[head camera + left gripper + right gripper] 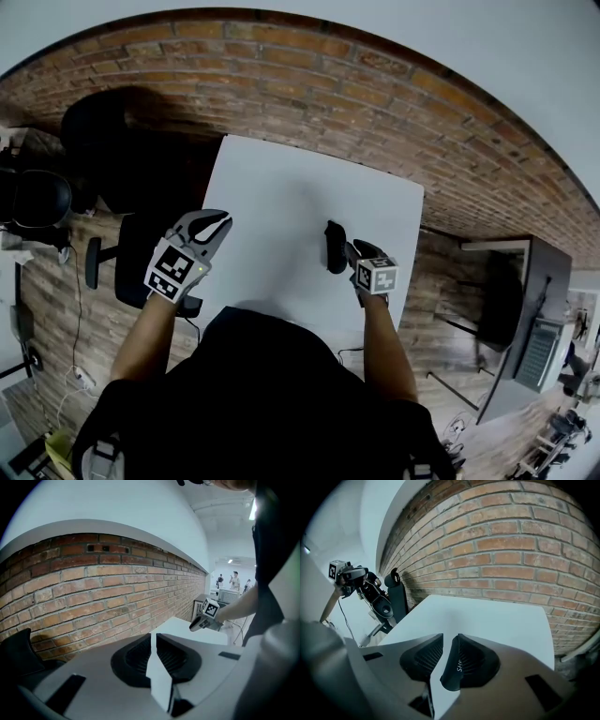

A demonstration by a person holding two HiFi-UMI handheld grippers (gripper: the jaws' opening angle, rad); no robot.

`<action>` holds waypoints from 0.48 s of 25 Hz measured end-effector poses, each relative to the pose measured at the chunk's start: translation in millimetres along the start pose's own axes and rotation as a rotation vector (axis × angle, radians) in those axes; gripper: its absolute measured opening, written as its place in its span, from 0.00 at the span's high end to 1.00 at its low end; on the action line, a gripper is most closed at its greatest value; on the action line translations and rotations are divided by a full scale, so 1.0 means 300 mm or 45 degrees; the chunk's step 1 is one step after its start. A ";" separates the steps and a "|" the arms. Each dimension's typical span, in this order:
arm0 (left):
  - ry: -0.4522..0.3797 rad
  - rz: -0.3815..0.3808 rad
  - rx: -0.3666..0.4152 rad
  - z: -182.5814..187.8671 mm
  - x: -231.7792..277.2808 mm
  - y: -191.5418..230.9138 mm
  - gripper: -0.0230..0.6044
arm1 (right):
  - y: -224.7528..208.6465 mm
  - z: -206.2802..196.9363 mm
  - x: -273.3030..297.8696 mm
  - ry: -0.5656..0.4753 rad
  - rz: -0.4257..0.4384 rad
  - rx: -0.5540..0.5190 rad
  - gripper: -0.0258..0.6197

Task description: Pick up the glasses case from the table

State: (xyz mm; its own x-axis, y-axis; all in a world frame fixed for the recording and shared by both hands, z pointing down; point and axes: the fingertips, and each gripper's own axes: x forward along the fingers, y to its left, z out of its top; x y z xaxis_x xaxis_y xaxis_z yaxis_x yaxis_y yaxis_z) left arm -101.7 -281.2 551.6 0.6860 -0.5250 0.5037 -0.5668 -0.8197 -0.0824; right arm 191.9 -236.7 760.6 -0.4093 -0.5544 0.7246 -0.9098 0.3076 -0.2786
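Right hand-held gripper (449, 639): jaws slightly parted, dark glasses case (459, 665) lodged between them against one pad, not clamped. Case is judged resting on the white table (487, 616), so not lifted; a grasp forming or a release is equally fitted. Left hand-held gripper (153, 637): closed, empty.

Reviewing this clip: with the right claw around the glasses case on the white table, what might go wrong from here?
1. The glasses case sits off-centre in the right claw, against one jaw with a gap on the other side. Closing may shove or twist it rather than clamp it squarely.
2. The case looks smooth and rounded, and the table is bare and smooth, so it might skid out or slip during the lift.
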 end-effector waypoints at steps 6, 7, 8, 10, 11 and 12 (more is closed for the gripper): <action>0.020 -0.007 -0.013 -0.025 0.023 0.013 0.90 | -0.012 -0.037 0.065 0.077 0.008 0.002 0.71; 0.023 -0.008 -0.015 -0.029 0.028 0.014 0.90 | -0.015 -0.044 0.074 0.088 0.005 -0.001 0.70; 0.026 -0.010 -0.017 -0.032 0.032 0.015 0.90 | -0.018 -0.052 0.082 0.100 0.002 -0.002 0.70; 0.032 -0.014 -0.020 -0.038 0.039 0.015 0.90 | -0.026 -0.073 0.098 0.125 -0.001 0.001 0.68; 0.035 -0.014 -0.023 -0.041 0.041 0.016 0.90 | -0.028 -0.082 0.106 0.135 0.001 0.004 0.67; 0.039 -0.015 -0.027 -0.047 0.042 0.017 0.90 | -0.029 -0.088 0.114 0.142 0.003 0.007 0.67</action>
State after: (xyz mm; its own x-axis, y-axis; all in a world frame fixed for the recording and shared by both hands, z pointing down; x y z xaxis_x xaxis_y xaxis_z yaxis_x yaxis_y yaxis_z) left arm -102.4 -288.8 569.6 0.6786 -0.5080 0.5304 -0.5686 -0.8205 -0.0584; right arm 187.5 -237.8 804.5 -0.4019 -0.4641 0.7894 -0.9092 0.3045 -0.2839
